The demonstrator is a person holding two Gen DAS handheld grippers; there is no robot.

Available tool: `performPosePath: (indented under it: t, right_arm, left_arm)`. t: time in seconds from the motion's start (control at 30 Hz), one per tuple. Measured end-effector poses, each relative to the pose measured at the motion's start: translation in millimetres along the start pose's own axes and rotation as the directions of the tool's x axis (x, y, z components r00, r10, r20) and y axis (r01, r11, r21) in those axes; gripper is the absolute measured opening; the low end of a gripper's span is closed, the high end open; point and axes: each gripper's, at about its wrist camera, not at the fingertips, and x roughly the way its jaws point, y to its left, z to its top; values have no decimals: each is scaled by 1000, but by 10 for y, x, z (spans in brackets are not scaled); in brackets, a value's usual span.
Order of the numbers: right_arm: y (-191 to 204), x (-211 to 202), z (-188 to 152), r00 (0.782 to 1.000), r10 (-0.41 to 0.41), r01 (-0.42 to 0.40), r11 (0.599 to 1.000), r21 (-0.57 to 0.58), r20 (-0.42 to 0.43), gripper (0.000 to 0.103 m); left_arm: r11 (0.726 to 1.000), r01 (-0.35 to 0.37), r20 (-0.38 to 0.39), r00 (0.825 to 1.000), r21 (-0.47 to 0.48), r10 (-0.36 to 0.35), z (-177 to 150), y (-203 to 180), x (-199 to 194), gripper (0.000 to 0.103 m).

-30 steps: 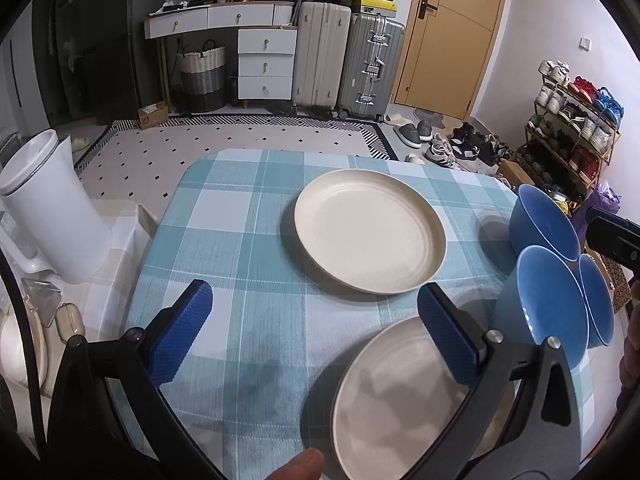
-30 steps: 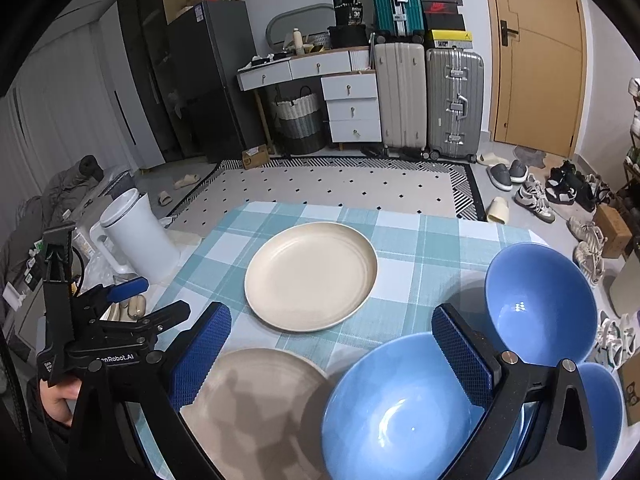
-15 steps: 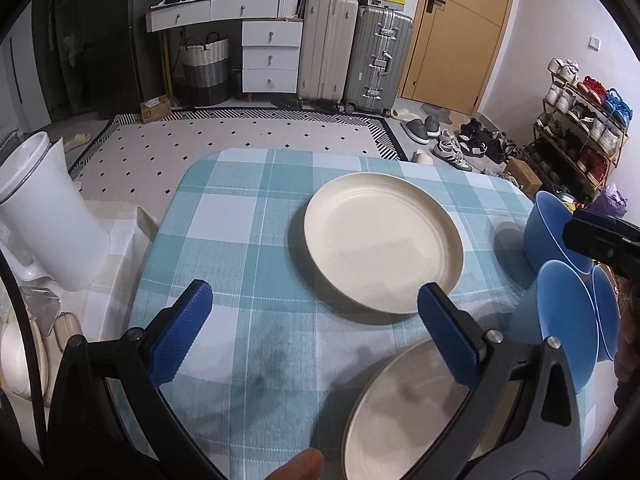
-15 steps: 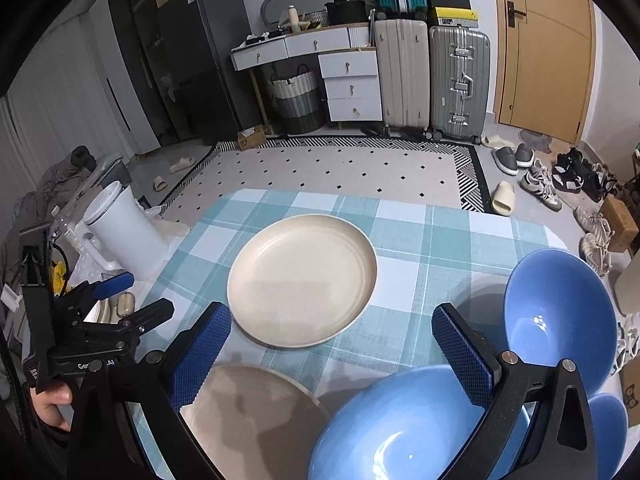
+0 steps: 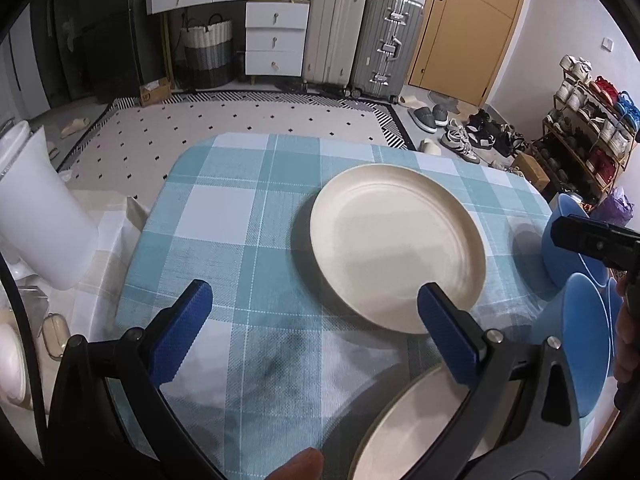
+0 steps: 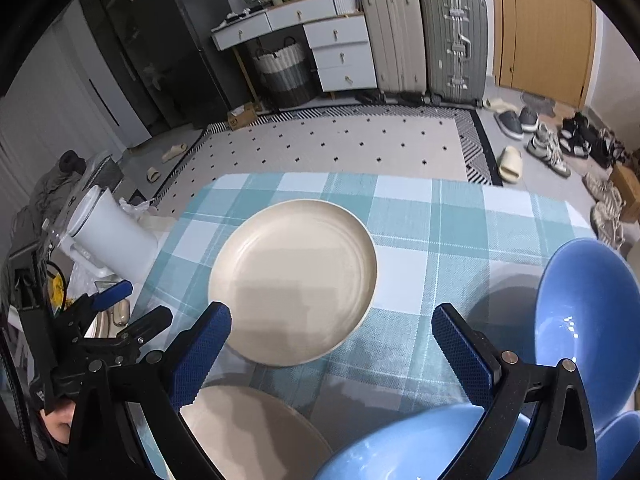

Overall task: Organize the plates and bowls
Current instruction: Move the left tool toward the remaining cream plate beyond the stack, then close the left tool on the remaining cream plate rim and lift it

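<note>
A cream plate [image 5: 396, 248] lies in the middle of the checked table [image 5: 240, 216]; it also shows in the right wrist view [image 6: 294, 278]. A second cream plate [image 5: 416, 428] lies at the near edge, also seen in the right wrist view [image 6: 248, 432]. Blue bowls [image 5: 584, 340] stand at the right; the right wrist view shows one large bowl [image 6: 584, 320] and another [image 6: 420, 444] under it. My left gripper [image 5: 316, 332] is open and empty above the table. My right gripper [image 6: 332, 356] is open and empty above the near bowl.
A white bin [image 5: 36, 216] stands left of the table. Suitcases [image 5: 360, 36], white drawers [image 5: 276, 36] and a basket [image 5: 208, 52] line the far wall. A shoe rack [image 5: 592, 120] and loose shoes are at the right.
Both grippers have drawn back and tilted up. The plates and bowls sit lower in both views. Nothing on the table has moved.
</note>
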Motion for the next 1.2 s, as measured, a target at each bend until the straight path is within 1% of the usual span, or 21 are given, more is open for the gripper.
performPosePath:
  t: [0.1, 0.23, 0.3, 0.53, 0.63, 0.7, 0.77, 0.87, 0.93, 1.0, 1.07, 1.1, 1.2]
  right_arm:
    - [-57, 141, 33, 999, -18, 18, 1000, 11, -31, 102]
    - [-99, 307, 57, 997, -3, 5, 1000, 21, -79, 102]
    - [-129, 393, 70, 995, -15, 18, 999, 26, -96, 102]
    - [-213, 564, 137, 990, -8, 17, 998, 62, -137, 102]
    - [-218, 647, 167, 988, -4, 14, 998, 61, -157, 97]
    - [-211, 689, 171, 986, -4, 15, 998, 63, -169, 89]
    - [-205, 746, 176, 982, 4, 9, 998, 68, -188, 84]
    - [-197, 825, 185, 979, 2, 12, 998, 67, -205, 83]
    - [-195, 876, 185, 975, -2, 16, 998, 63, -220, 81]
    - [-218, 921, 180, 972, 16, 3, 997, 79, -235, 77]
    - [-228, 952, 175, 971, 15, 6, 996, 84, -240, 75]
    - [-229, 970, 169, 969, 15, 5, 997, 81, -245, 72]
    - [-232, 1014, 149, 965, 29, -6, 996, 86, -260, 64]
  left_arm:
    - [1000, 1, -20, 1000, -8, -1, 18, 27, 143, 102]
    - [1000, 3, -39, 999, -20, -4, 40, 55, 313, 102]
    - [1000, 4, -54, 999, -25, -5, 45, 61, 396, 102]
    - [1000, 1, -74, 997, -27, -3, 81, 54, 565, 102]
    - [1000, -5, -80, 997, -29, 3, 97, 49, 630, 102]
    - [999, 7, -89, 996, -34, -10, 105, 42, 677, 102]
    - [1000, 13, -95, 995, -27, -16, 109, 28, 715, 102]
    - [1000, 7, -106, 994, -24, -9, 112, 19, 781, 96]
    - [1000, 0, -118, 993, -26, -3, 111, 16, 830, 89]
    - [1000, -5, -126, 992, -24, 2, 110, 8, 874, 87]
    - [1000, 13, -138, 990, -22, -16, 103, -8, 909, 85]
    - [1000, 18, -140, 990, -21, -20, 103, -13, 920, 83]
    - [999, 35, -146, 989, -22, -38, 105, -24, 951, 74]
